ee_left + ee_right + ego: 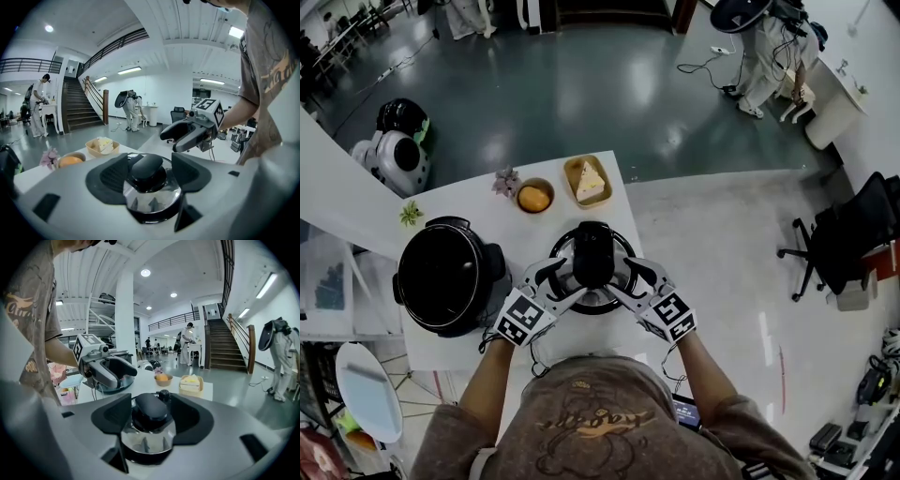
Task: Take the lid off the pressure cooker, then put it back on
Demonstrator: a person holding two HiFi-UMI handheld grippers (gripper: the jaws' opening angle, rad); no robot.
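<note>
On the left of the white table [473,202] stands the pressure cooker [450,277], uncovered. Its round black pot faces up and the inside is too dark to show any contents. A small green plant [412,214] sits just beyond its far rim.

Further right, along the far edge of the table, a small pinkish flower [506,180] stands beside a round brown bowl [534,197]. The bowl holds one orange, rounded piece of food. Just right of the bowl is a shallow tan tray [587,181] with a pale wedge in it that looks like cake.

The lid [623,248] is off the cooker and well apart from it, at the middle of the table in front of the person. It is upright, with its black handle [592,253] on top. Whether it rests on the table or hangs just above it cannot be told.

The left gripper [569,281] comes in from the lid's left. Its two dark jaws are clasped round the handle, one on each side, with the shiny dome below them. The right gripper [621,279] comes in from the opposite side and grips the same handle in the same way. The two grippers face each other across the lid.
</note>
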